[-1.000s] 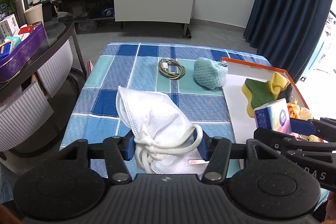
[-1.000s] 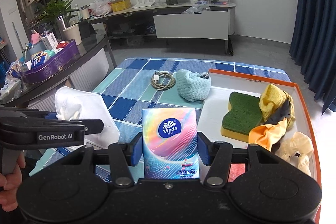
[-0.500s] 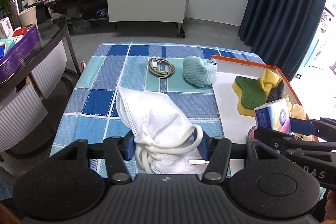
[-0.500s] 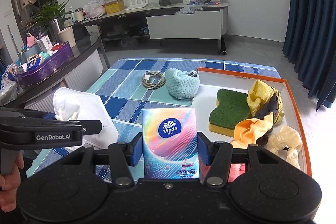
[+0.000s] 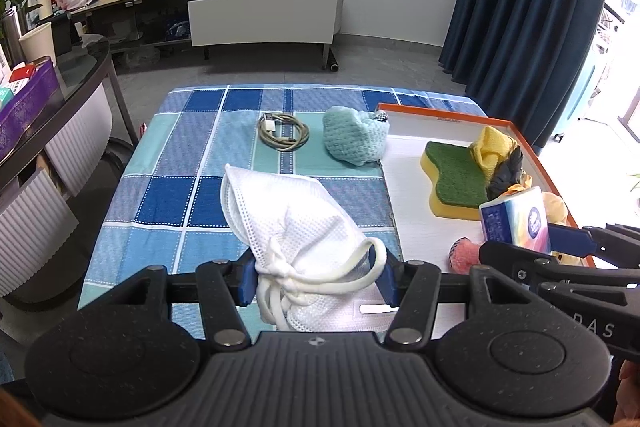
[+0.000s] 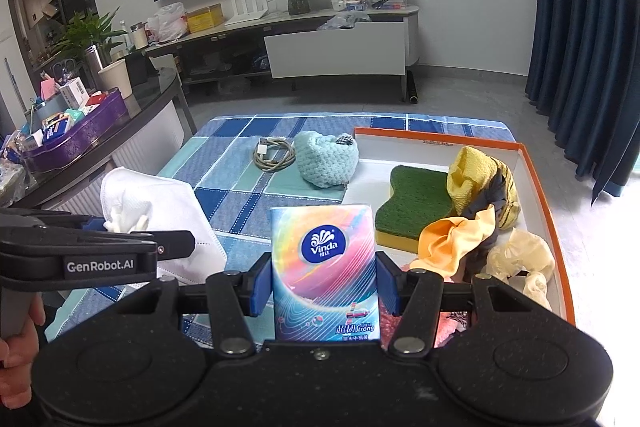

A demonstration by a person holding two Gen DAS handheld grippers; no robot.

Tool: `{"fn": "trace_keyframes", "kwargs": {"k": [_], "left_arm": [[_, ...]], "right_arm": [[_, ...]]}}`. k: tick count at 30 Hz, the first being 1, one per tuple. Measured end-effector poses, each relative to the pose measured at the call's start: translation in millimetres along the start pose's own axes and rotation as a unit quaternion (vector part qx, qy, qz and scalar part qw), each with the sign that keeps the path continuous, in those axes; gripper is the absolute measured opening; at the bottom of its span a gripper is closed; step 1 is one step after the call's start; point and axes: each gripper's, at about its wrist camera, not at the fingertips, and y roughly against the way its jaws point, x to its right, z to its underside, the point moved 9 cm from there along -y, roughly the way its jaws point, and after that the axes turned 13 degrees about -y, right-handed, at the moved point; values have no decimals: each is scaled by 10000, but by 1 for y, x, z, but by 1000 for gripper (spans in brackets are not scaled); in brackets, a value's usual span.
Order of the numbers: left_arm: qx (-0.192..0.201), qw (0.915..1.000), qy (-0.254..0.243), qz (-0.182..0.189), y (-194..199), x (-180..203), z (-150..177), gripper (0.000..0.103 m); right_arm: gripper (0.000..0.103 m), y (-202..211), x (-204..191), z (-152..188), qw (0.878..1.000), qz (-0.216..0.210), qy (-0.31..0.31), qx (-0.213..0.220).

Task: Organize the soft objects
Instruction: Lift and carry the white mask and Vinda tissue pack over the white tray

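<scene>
Here, itemised: the left claw is clamped on a white mesh pouch, gripped at its bunched drawstring end, the rest of it draped forward above the checked surface. The right claw is closed on a tissue pack, held upright between both pads, near the front edge of the orange-rimmed tray. Already in the tray: a green-and-yellow sponge, a yellow cloth, an orange cloth, a cream scrunchie. Lying outside it on the surface: a pale blue knitted item touching the tray's left wall, and a coiled cable just beside that. Risks, as I judge them: the pouch is caught only by its cord and gathered neck, so a quick swing could let it slide free or trail onto the sponge; its loose body may snag the tray rim on the way in. The tissue pack is slick and could slip or tip on release against the crowded cloths. The two claws sit close and could knock each other.
</scene>
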Motion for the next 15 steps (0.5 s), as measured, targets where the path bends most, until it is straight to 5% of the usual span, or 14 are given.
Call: {"fn": "trace_keyframes", "kwargs": {"k": [15], "left_arm": [[9,9998,-178,110,-3,19,-6,57]], "right_arm": [[64,6,22,-5,9997,207,-128,92]]}}
